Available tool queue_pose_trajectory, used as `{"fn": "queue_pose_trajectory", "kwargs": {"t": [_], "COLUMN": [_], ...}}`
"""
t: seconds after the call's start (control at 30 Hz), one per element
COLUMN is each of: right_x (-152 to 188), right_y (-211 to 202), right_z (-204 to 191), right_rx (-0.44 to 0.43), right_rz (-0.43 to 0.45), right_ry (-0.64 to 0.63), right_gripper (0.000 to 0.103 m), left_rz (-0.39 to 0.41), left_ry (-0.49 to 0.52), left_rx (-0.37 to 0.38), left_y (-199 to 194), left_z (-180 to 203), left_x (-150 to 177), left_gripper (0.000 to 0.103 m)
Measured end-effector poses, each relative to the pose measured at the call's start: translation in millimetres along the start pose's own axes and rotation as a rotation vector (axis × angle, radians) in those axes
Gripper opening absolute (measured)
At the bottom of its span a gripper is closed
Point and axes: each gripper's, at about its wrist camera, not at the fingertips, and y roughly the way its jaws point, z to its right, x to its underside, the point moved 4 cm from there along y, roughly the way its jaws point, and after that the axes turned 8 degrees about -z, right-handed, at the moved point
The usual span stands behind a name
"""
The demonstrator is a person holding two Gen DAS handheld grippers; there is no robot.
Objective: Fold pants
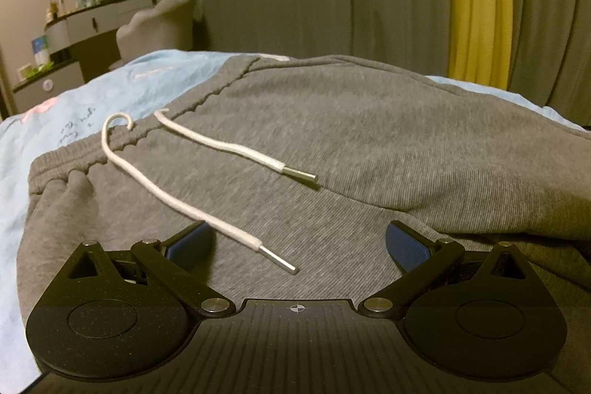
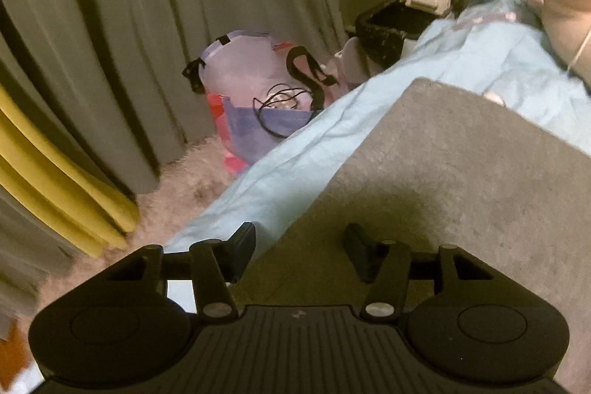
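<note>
your grey pants (image 1: 369, 135) lie on the light blue bedsheet (image 1: 55, 135), their white drawstring (image 1: 177, 198) trailing from the waistband toward your left gripper (image 1: 295, 242), whose jaws stand wide over the cloth. your right gripper (image 2: 301, 253) sits at the pants' edge beside the sheet, jaws narrower, nothing visibly pinched.

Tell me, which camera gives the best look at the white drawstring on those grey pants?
The left wrist view. Both ends of the white drawstring, with their metal tips, lie in plain sight on the grey pants near the waistband. The right wrist view shows only plain grey fabric and no drawstring.
</note>
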Motion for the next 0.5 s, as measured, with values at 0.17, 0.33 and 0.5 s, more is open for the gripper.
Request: {"fn": "queue_pose_trajectory", "kwargs": {"t": [0.17, 0.33, 0.5], "right_x": [1, 32, 116], "right_y": [-20, -115, -211], "right_z": [20, 66, 175], "right_rx": [-0.012, -0.152, -0.29], "right_rz": [0.018, 0.195, 0.291], "right_ry": [0.009, -0.055, 0.038], "right_gripper": [0.006, 0.005, 0.005], "left_rz": [-0.003, -0.031, -0.01], "left_ry": [-0.006, -0.015, -0.062], "left_rx": [0.008, 0.037, 0.06], "left_y": [2, 5, -5], "left_z": [-1, -4, -15], "left_x": [0, -5, -12], "left_gripper": [0.103, 0.103, 0.103]}}
